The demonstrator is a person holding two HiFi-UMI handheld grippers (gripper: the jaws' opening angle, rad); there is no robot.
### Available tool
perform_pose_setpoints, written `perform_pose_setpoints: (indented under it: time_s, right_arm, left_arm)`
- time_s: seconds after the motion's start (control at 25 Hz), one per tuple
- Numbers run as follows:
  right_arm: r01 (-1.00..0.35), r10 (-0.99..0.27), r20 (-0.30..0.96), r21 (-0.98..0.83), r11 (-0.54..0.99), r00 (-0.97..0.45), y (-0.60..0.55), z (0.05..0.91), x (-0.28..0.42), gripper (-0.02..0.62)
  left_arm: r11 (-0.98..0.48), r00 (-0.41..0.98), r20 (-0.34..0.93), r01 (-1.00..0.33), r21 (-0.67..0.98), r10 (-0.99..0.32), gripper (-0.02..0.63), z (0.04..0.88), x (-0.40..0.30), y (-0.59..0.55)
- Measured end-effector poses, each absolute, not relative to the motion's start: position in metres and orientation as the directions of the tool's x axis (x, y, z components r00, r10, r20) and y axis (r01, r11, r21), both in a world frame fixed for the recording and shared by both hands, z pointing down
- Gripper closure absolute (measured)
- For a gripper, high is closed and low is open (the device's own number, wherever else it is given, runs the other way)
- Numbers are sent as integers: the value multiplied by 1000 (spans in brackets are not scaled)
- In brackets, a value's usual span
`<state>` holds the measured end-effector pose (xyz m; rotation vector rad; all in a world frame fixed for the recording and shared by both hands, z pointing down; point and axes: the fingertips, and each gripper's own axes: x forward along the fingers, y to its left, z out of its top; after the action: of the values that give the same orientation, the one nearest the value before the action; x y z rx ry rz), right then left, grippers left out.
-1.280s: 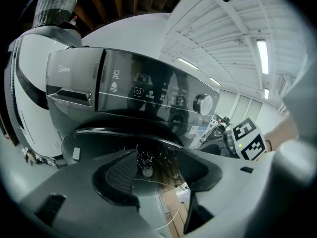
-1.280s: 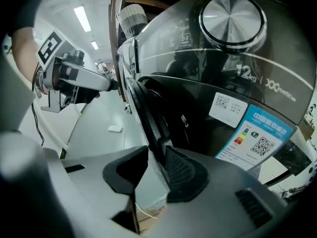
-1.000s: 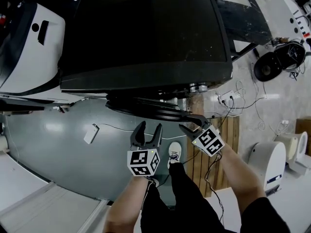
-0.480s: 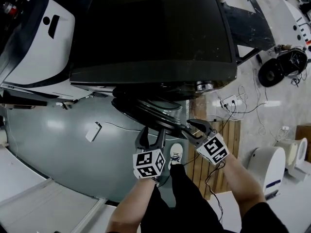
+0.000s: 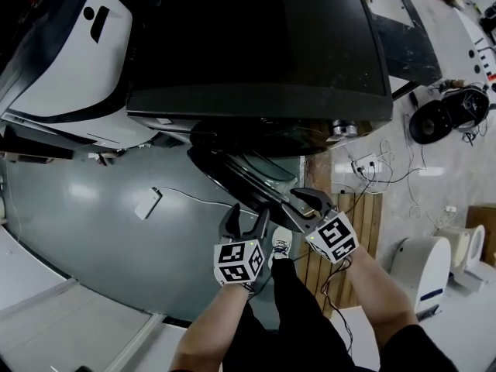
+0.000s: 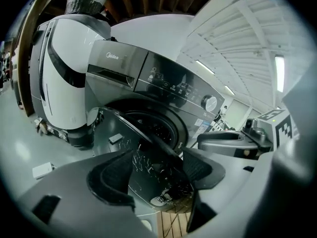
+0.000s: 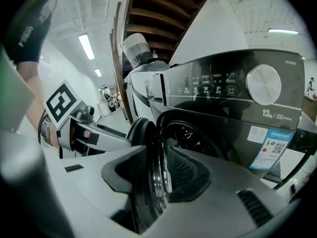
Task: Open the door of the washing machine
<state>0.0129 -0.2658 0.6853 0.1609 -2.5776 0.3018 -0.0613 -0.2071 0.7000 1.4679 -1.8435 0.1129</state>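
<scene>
While the door point(image 5: 246, 178), part-open off the washing machine point(image 5: 256, 45), stands edge-on between the right tool's point(image 5: 301, 201) closing jaws, the left tool point(image 5: 246, 214) just beside opens wide, gripping nothing, w/ door glass ahead.

The dark grey washing machine point(image 5: 256, 45) has a smooth top with a dull sheen. In the right gripper view its front panel is glossy, and its round dial point(image 7: 263, 85) is a satin silver. Its round door point(image 7: 157, 182) shows a shiny chrome ring inside a matt black rim. At the left of the head view the grey floor point(image 5: 77, 231) is smooth and glossy and mirrors the lights. The wooden slats point(image 5: 368, 208) at right look bare and matt.
</scene>
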Motion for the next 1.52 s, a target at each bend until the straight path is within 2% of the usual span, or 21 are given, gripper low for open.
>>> perform_pose_setpoints:
  time_s: [0.6,0.96,1.04,1.28,1.52]
  right_arm:
    - [-281,-145,509,-201,938,-849,-206,669,-22,459]
    - [-219,-76,489,-243,945,-869,-144,668,-72,459]
    - [-206,-55,490,-259,944,-870,-129,669,-83,459]
    - [-170,1,488,-307,936,-873,-88,675,-120,460]
    - [-128,46,478,-326,937,-877,-57,674,-155,459]
  left_arm:
    - [236,22,622,-914,329,-782,293,703,-89,-127]
    - [287,-33,638,-910,299,-769,298,700,-123,-63]
    - [302,-46,636,-905,300,-770,312,699,-132,-50]
    - [340,-101,623,-898,278,-775,422,695,-159,-15]
    - [386,-144,644,-887,253,-752,466,701,-189,12]
